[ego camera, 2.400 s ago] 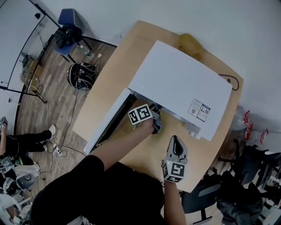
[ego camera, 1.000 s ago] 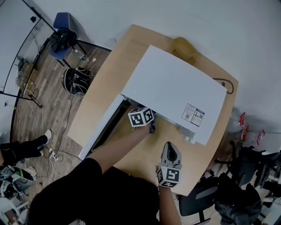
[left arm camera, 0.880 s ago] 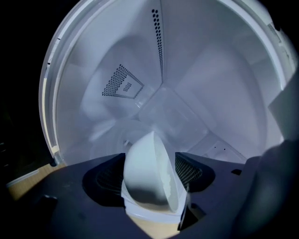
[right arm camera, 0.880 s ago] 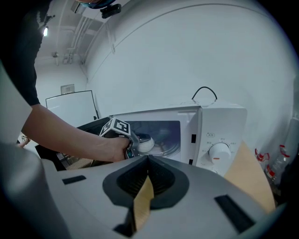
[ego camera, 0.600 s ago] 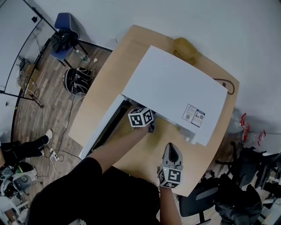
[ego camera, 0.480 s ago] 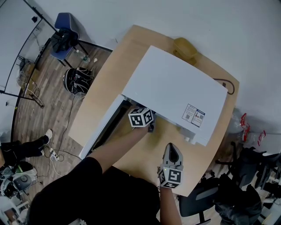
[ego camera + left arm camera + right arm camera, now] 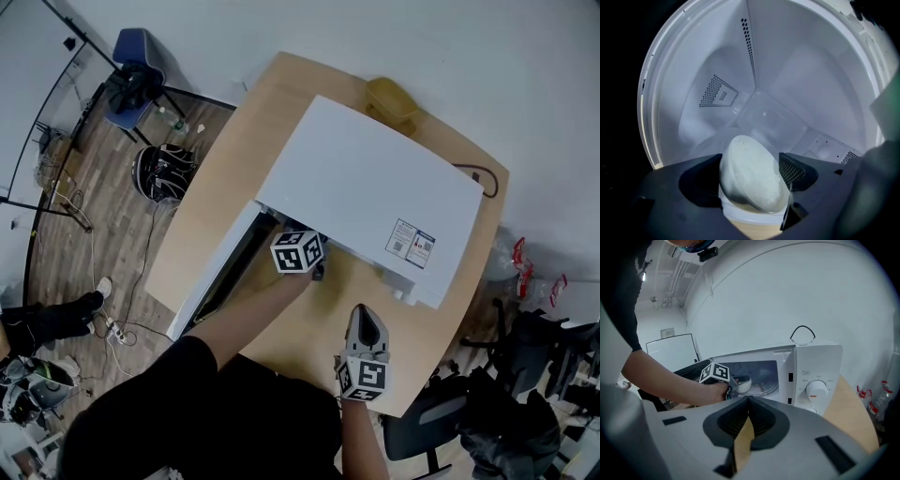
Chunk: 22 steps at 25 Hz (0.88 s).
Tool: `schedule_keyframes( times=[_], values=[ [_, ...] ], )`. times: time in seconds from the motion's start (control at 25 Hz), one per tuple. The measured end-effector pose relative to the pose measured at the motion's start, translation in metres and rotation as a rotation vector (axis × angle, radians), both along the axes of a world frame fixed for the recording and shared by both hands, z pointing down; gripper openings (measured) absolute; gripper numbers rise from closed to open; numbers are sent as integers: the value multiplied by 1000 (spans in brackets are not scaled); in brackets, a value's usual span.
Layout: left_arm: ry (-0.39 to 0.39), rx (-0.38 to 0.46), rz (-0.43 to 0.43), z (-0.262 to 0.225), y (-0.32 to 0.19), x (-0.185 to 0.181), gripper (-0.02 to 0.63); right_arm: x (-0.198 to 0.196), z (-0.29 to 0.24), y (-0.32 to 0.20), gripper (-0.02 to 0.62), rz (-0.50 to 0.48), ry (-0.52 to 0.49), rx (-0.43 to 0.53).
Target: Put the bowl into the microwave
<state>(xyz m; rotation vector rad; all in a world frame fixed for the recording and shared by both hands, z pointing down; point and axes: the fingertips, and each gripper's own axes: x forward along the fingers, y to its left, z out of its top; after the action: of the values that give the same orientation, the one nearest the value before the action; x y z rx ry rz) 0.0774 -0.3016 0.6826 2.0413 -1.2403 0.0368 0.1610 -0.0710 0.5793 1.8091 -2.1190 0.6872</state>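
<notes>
White bowl (image 7: 752,180) sitting just inside microwave (image 7: 375,178); top label (image 7: 415,244) unreadable.
Left gripper (image 7: 750,157) jaws are just opening wide around the plain glossy bowl; right gripper (image 7: 749,401) jaws resting closed, empty.

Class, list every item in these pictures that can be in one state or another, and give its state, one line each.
Door of the microwave, open.
Left gripper, jaws wide apart, having just been opening.
Bowl, at the microwave's mouth, between the left gripper's jaws.
Right gripper, jaws shut, empty.
</notes>
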Motion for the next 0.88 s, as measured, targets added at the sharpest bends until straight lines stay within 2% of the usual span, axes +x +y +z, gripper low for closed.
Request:
schedule_keyframes(
  times=[0.36, 0.52, 0.88],
  values=[
    [-10, 29, -5, 0, -2, -8, 357, 0, 1, 4, 60, -5, 9, -8],
    [13, 58, -5, -8, -2, -13, 357, 5, 1, 4, 60, 17, 21, -12],
    [3, 124, 46, -27, 21, -23, 357, 0, 0, 6, 60, 12, 24, -12]
  ],
)
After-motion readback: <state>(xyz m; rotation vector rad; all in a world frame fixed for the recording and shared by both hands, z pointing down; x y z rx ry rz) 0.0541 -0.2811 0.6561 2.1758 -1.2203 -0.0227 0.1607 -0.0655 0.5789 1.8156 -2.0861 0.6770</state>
